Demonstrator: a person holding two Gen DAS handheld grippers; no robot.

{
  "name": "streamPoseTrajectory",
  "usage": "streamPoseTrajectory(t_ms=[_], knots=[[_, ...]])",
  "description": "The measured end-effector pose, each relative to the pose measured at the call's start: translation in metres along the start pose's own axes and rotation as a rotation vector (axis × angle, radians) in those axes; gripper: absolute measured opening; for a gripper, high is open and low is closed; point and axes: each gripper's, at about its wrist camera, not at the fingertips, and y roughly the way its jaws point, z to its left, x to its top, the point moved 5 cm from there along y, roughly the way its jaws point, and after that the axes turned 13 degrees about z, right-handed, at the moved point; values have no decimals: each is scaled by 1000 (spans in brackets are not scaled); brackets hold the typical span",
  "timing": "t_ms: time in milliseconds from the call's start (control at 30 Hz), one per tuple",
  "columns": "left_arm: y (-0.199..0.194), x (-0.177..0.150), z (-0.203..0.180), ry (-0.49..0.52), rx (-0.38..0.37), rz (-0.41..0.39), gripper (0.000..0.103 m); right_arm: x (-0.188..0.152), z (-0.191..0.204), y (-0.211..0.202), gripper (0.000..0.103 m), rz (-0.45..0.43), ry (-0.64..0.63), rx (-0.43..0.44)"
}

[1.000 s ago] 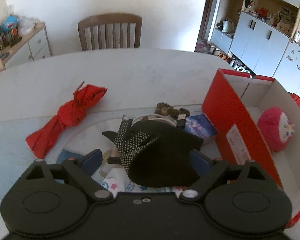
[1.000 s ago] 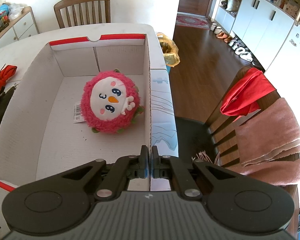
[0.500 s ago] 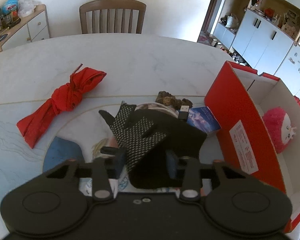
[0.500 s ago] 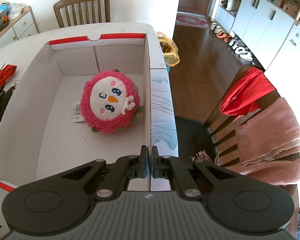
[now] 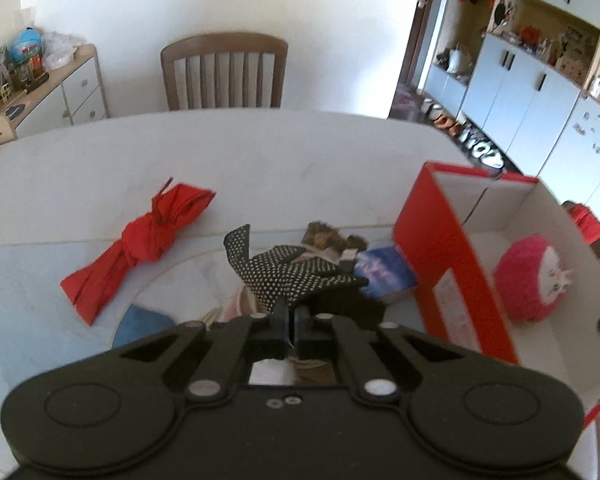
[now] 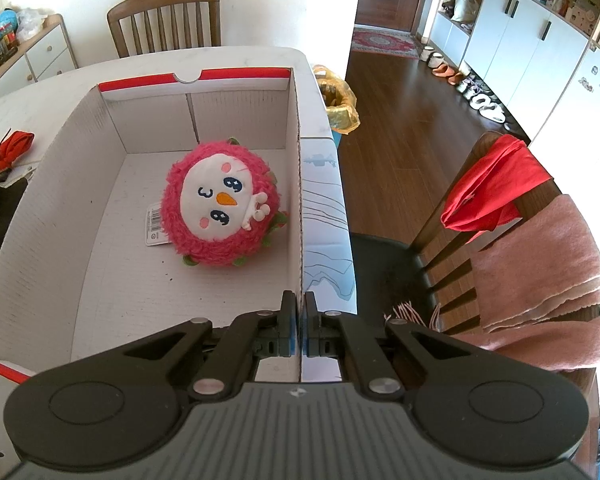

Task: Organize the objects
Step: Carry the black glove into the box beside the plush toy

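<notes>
My left gripper (image 5: 293, 316) is shut on a black glove with white dots (image 5: 296, 276) and holds it lifted above a pile of small items on the white table (image 5: 260, 152). A red-and-white cardboard box (image 5: 452, 256) stands to its right with a pink plush toy (image 5: 528, 276) inside. In the right wrist view my right gripper (image 6: 299, 322) is shut on the box's right wall (image 6: 298, 184), and the plush (image 6: 220, 208) lies in the box's middle.
A knotted red cloth (image 5: 140, 240) lies left of the pile. A blue booklet (image 5: 384, 272) and a brown clump (image 5: 328, 236) lie beside the box. Wooden chairs stand behind the table (image 5: 224, 72) and at the right, draped with cloths (image 6: 520, 220).
My left gripper has closed on the black glove and raised it off the pile. The right gripper has kept its hold on the box wall.
</notes>
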Motion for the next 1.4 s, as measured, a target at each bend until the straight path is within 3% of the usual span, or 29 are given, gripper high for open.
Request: streamPoseTrajectory(t_ms=[267,767,1133,1400], knots=[[-36,12,-27,51,-100,-68,0,0,0,0,3,0,1,0],[-86,31,-112,208,-315,-145,0,0,0,0,3,0,2,0],[-73,26,-184,349,-377,-108,0,1,1,0,3,-2,3,1],[-28,7,-208,403,-390,25,0,2,3,2,3,-3,-9,8]])
